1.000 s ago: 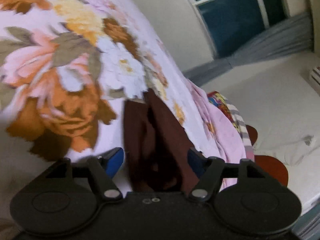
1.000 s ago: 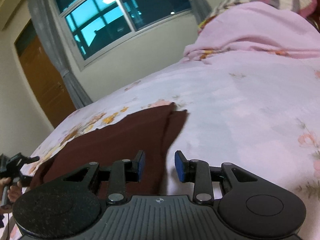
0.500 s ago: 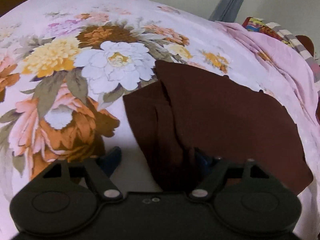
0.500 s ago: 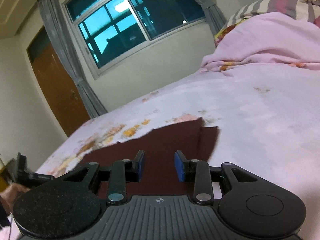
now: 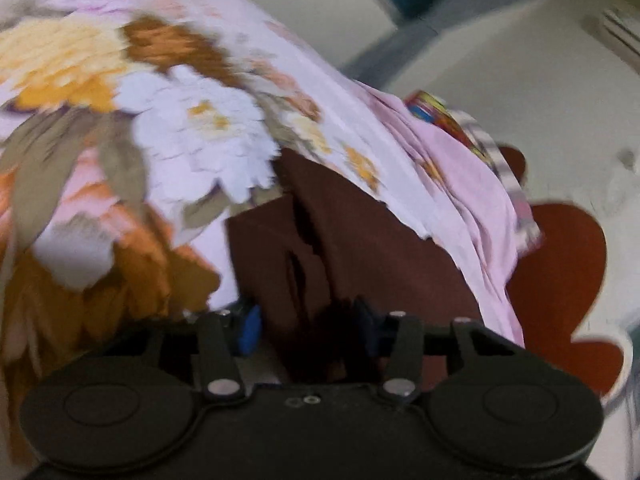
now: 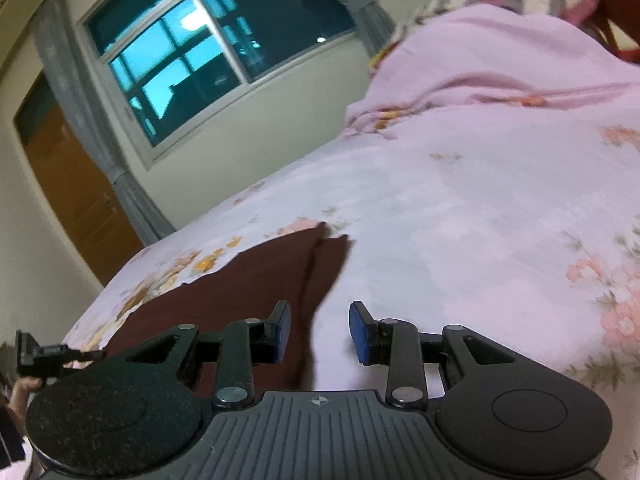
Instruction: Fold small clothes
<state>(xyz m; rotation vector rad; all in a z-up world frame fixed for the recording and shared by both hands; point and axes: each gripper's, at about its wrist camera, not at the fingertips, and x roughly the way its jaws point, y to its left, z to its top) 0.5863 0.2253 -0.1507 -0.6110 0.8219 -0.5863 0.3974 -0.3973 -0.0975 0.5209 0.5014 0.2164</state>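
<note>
We saw the brown garment (image 5: 360, 248) lying on the flowered bedsheet (image 5: 192, 136), towards the side of the bed where the pink blanket (image 5: 472, 200) was bunched. The left claw (image 5: 308, 326) had just been closing, with a bunched fold of the garment between its blue pads; the picture was blurred, so we could not tell whether the pads already pressed the cloth. The right claw (image 6: 320, 330) stood partly open over the garment's near edge (image 6: 256, 280), with nothing pressed between its pads.

We judged several risks. If the left claw caught only the top layer of the bunch, the fold could open unevenly when lifted. If it pinched the bedsheet along with the garment, the sheet would be dragged too. The right claw sat half over the cloth and half over bare sheet, so closing there could miss the edge or take a thin, slipping bite. The soft, yielding bed would make a crisp crease harder.

We could read no brand, label or writing anywhere.
</note>
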